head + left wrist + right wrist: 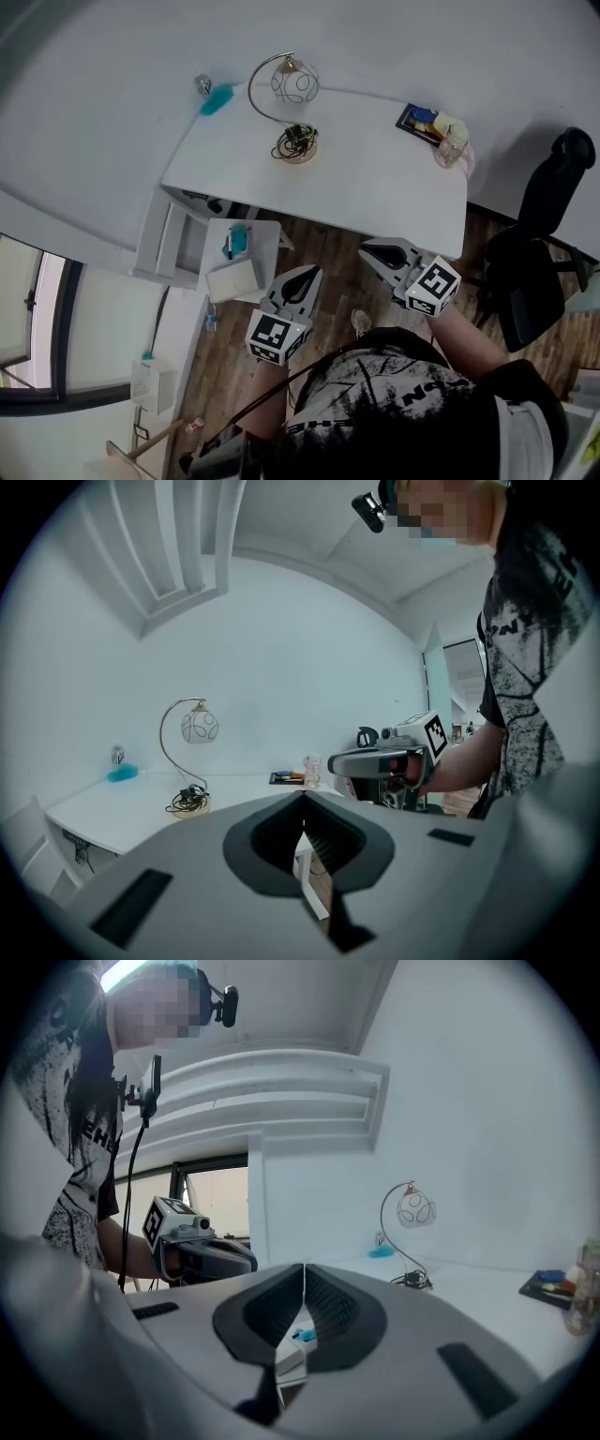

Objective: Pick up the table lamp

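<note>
A person in a black-and-white printed shirt [412, 403] stands short of the white desk's [375, 183] near edge, with the left tongs [309, 273] and right tongs [375, 251] held over the wood floor [323, 239]. Both are closed, empty and pointed at the desk. The table lamp [294, 85], with a curved metal arm, a globe shade and a cord coiled on its base, stands near the far edge toward the left corner. A teal object [217, 98] lies at that corner, and a dark tray [417, 120] and a glass mug [452, 145] sit at the far right corner. A black office chair [544, 253] stands off the right edge.
</note>
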`<state>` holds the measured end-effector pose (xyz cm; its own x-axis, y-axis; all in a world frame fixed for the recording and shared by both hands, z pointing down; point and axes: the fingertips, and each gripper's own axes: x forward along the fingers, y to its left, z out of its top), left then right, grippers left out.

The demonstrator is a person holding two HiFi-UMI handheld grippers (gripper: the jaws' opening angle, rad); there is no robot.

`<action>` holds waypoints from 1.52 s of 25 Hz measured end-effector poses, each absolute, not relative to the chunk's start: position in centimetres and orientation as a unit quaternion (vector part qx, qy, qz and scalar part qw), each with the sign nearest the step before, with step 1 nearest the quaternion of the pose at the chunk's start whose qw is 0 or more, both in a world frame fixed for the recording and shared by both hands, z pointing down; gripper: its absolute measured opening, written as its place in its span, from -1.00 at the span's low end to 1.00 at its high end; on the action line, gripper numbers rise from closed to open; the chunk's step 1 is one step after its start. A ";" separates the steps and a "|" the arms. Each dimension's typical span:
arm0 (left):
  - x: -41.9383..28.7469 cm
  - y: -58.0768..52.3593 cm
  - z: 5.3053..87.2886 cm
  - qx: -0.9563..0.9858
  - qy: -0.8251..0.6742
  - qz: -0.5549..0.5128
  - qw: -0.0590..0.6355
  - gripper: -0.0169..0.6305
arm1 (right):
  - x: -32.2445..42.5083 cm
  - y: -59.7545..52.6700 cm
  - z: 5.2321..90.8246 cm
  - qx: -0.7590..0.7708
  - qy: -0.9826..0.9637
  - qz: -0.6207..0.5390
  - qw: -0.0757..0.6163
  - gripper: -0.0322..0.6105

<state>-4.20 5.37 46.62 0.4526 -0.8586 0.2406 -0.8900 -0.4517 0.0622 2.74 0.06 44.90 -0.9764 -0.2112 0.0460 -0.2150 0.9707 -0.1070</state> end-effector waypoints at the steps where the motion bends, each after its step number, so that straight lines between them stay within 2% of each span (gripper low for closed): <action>1: -4.3 4.3 46.6 0.845 -0.520 0.087 0.090 -0.90 | 2.6 -1.1 45.0 0.101 -0.993 0.056 0.018 -0.84; 13: -5.6 -3.9 47.4 0.813 -0.565 0.092 0.108 -0.90 | 1.8 -9.7 46.9 0.057 -0.996 0.060 0.021 -0.84; 24: -7.8 -7.6 47.8 0.816 -0.561 0.095 0.107 -0.90 | 1.0 -13.9 46.8 0.093 -0.995 0.046 0.010 -0.84; 31: -11.3 -12.1 48.7 0.833 -0.535 0.100 0.102 -0.90 | -1.8 -18.2 46.3 0.135 -0.991 0.015 0.008 -0.84; 38: -16.8 -18.5 45.9 0.845 -0.520 0.108 0.067 -0.90 | -5.7 -22.5 45.7 0.165 -0.986 0.019 -0.004 -0.84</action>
<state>-16.78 -18.50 45.89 0.4364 -0.8636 0.2525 -0.8927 -0.4507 0.0017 -5.67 -22.46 45.75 -0.9454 -0.3259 -0.0020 -0.3256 0.9447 -0.0382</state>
